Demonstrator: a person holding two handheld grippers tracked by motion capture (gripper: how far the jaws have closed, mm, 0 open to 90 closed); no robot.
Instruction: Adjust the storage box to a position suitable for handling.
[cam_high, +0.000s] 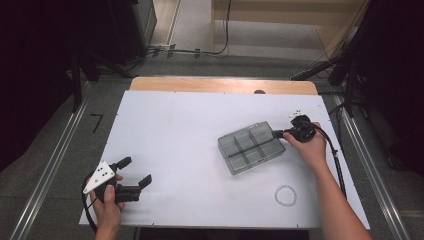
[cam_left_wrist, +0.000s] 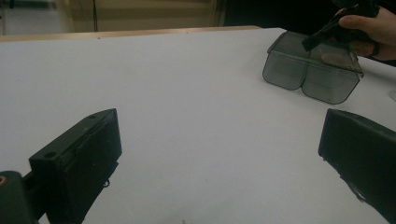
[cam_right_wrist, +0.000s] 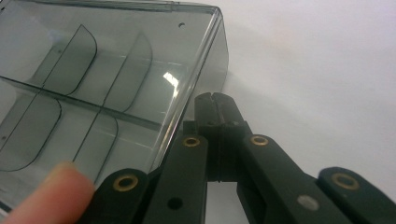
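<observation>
My right gripper has its jaws pressed flat together with nothing between them, the tips resting against the outer side wall of the smoky clear compartment box, and a fingertip of the same hand sits on the box's near edge. I read the step as nudging the box across the white table with closed jaws. To do it well I would keep the tips low on the wall, near its middle, so the box slides straight rather than pivoting or tipping, and push slowly since the plastic is light and empty. The box lies on the right half of the table, beyond the pencilled ring. My left gripper waits well apart at the near left corner, jaws spread wide and empty.
</observation>
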